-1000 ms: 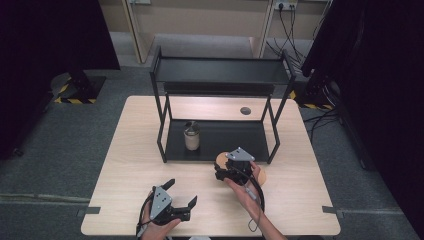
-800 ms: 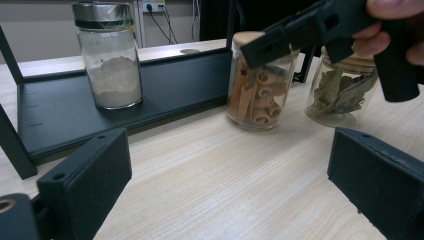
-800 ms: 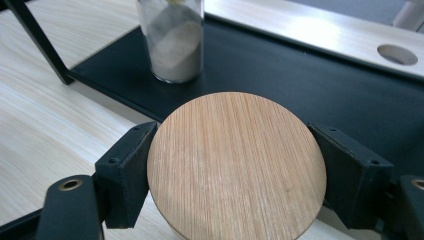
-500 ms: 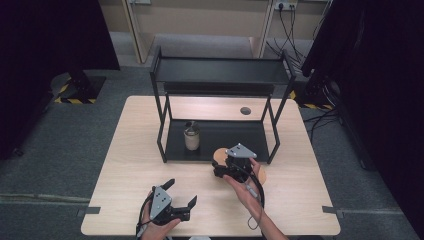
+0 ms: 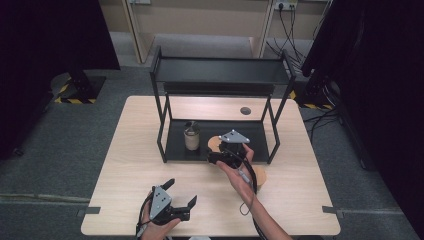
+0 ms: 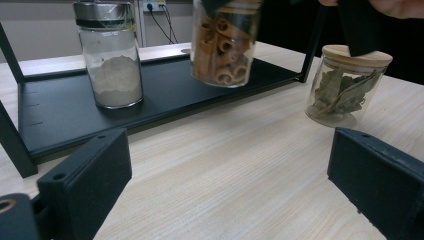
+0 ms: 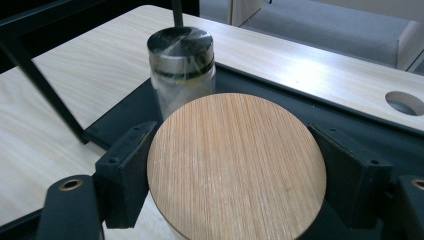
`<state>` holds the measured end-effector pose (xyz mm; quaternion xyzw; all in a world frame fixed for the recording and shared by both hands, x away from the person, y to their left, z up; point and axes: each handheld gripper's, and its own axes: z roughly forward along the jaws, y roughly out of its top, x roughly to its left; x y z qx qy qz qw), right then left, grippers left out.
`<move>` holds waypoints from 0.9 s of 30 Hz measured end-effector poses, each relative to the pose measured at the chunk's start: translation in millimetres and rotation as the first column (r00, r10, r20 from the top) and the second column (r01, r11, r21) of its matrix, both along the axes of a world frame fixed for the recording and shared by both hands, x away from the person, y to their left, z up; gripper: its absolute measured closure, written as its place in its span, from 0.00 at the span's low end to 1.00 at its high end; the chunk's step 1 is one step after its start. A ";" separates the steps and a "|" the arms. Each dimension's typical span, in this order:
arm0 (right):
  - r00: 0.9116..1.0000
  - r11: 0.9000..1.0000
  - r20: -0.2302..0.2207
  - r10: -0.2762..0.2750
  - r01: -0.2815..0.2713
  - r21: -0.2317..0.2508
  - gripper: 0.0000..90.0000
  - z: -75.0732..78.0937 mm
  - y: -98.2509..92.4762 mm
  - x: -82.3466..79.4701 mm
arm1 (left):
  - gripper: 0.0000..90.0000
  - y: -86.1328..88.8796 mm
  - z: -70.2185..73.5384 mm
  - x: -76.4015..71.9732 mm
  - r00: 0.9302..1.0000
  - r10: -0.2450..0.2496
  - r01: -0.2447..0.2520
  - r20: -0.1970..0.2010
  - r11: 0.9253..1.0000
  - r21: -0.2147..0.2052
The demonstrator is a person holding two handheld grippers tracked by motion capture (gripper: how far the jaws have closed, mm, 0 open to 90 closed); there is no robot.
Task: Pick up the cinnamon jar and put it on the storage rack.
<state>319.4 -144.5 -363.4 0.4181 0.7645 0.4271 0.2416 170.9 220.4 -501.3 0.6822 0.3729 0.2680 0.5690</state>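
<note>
Right gripper (image 7: 235, 170) is clamping the wooden-lidded jar (image 7: 236, 167); keeping it upright, it should be easing onto the shelf (image 7: 350, 120) beside the metal-lidded jar (image 7: 181, 70)

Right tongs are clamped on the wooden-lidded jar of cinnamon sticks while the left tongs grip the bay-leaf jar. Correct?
Not quite. The left tongs stand open and hold nothing; the bay-leaf jar sits alone on the table, as the left gripper view shows. The right tongs do clamp the cinnamon jar.

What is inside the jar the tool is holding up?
Curled brown sticks, like cinnamon, fill the jar gripped by the right tool. Its wooden lid covers the top, hiding the upper sticks.
</note>
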 end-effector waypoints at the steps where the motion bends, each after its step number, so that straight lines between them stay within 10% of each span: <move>1: 1.000 1.000 0.001 -0.004 0.004 0.000 0.26 0.3 1.7 2.7 | 0.03 0.0 0.0 0.0 1.000 0.000 0.000 0.001 1.000 -0.001; 27: 0.994 0.993 -0.004 -0.112 0.111 -0.039 0.26 -16.1 34.0 51.6 | 0.03 0.4 0.0 0.5 1.000 -0.003 0.003 -0.002 1.000 0.000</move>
